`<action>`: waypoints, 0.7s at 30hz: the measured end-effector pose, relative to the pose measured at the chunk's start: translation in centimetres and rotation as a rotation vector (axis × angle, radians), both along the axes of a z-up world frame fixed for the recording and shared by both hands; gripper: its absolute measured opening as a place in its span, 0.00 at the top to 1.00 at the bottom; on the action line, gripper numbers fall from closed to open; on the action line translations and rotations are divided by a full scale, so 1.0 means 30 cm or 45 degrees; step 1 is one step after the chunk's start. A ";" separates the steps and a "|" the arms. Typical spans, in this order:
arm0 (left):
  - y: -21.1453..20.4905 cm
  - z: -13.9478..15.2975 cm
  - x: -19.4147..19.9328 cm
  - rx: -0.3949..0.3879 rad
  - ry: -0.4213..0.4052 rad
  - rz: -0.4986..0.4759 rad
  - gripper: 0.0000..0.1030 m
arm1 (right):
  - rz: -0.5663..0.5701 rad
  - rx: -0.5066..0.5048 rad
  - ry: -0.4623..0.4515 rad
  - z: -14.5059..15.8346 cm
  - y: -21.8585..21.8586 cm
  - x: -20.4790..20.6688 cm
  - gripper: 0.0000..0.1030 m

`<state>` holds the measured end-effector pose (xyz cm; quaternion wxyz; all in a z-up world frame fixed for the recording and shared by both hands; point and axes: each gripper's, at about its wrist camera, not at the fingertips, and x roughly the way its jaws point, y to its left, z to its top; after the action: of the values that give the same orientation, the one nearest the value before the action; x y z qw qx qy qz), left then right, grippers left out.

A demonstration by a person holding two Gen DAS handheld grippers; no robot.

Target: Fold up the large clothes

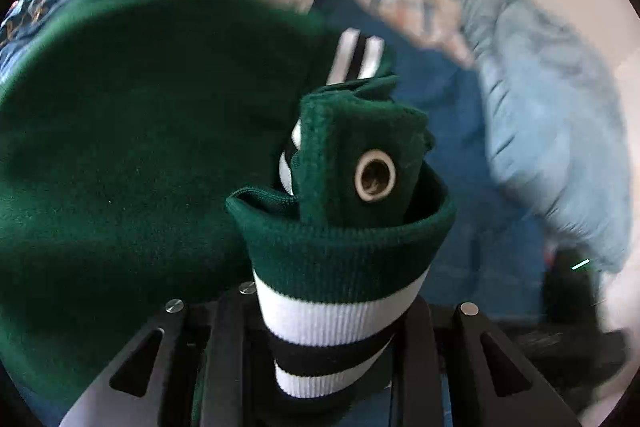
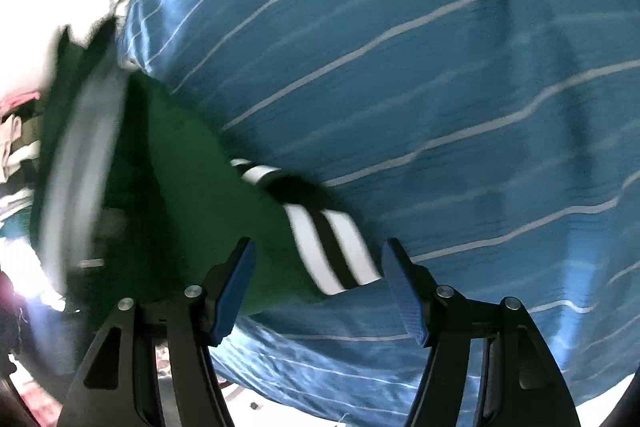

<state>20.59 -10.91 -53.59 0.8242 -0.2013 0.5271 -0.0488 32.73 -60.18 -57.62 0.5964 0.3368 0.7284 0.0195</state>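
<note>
my left gripper [image 1: 332, 355] is matt black plastic with shiny metal screws, pinching a ribbed knit cuff [image 1: 340, 291]. the green jacket [image 1: 120, 155] looks like soft, felted wool, with a glossy metal snap [image 1: 375, 176]. my right gripper [image 2: 320, 291] has rough blue pads [image 2: 236, 291]. the sheet [image 2: 400, 67] is thin, crinkled woven cloth.

The left gripper [image 1: 332, 339] has its jaws closed tight on the ribbed, striped cuff of a green jacket [image 1: 120, 147], the knit band bunched between the two black fingers and standing up in front of the lens. The right gripper [image 2: 320, 287] holds nothing: its jaws stand wide apart, the blue pads [image 2: 236, 291] facing each other across the gap, with a striped cuff lying between them, untouched.
</note>
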 end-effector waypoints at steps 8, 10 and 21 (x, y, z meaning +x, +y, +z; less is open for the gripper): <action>0.063 0.117 0.016 -0.034 0.078 -0.079 0.29 | 0.041 0.036 -0.076 0.099 -0.052 0.042 0.18; 0.086 0.183 -0.002 -0.089 -0.006 -0.076 0.19 | 0.048 0.076 -0.137 0.146 -0.038 0.070 0.14; 0.527 0.225 -0.252 0.585 0.054 0.387 0.13 | 0.277 0.286 -0.163 0.047 0.248 0.261 0.10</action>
<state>13.03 4.90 -46.84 0.8348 -0.0868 0.5053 0.2004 40.55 -52.74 -56.22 0.5945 0.3187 0.7143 0.1865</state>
